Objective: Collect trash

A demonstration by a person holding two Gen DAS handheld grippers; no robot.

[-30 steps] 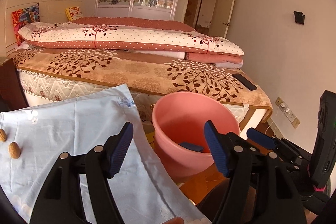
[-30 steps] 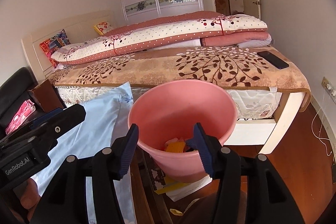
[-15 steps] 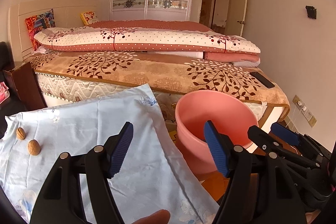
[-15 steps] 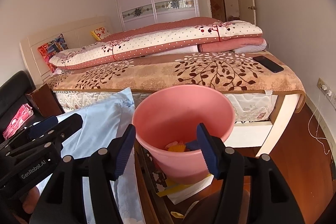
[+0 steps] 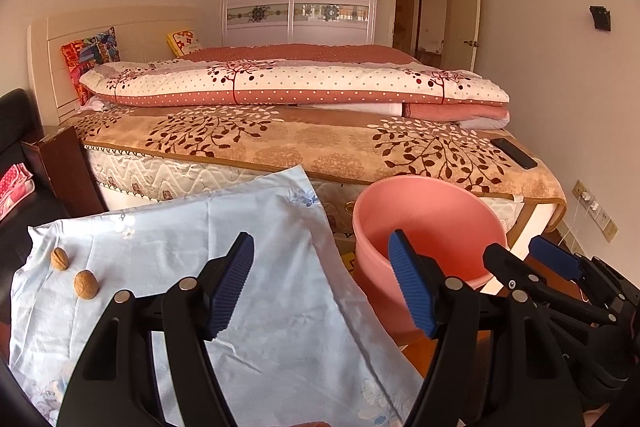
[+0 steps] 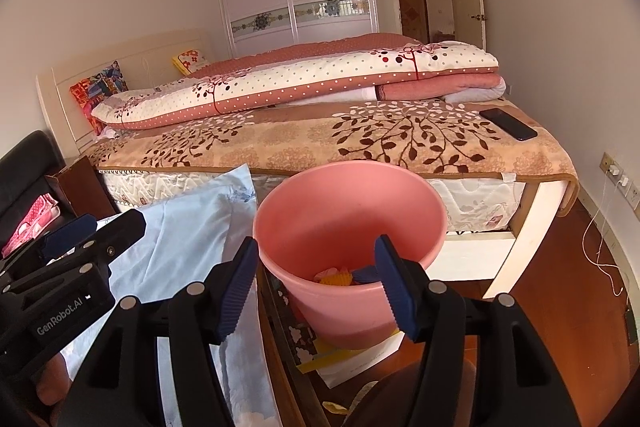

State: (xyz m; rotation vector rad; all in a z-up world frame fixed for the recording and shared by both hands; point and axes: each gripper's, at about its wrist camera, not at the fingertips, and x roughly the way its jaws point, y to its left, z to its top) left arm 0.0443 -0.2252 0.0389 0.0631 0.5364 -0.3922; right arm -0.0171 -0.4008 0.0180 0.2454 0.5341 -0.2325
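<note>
Left gripper (image 5: 320,283) wide open, holds nothing, over blue cloth (image 5: 192,251). Right gripper (image 6: 316,283) wide open, empty, above pink bucket (image 6: 308,203). Trash (image 6: 340,277) lies in bucket. Two walnuts (image 5: 86,284) on cloth.

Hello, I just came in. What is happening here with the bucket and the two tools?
A person holds a gripper in each hand, collecting trash in a bedroom. Both the left gripper and the right gripper are open and hold nothing. The right one hangs over the pink bucket, which has a few scraps at the bottom. The left one is above the light blue cloth, where two walnuts lie.
</note>
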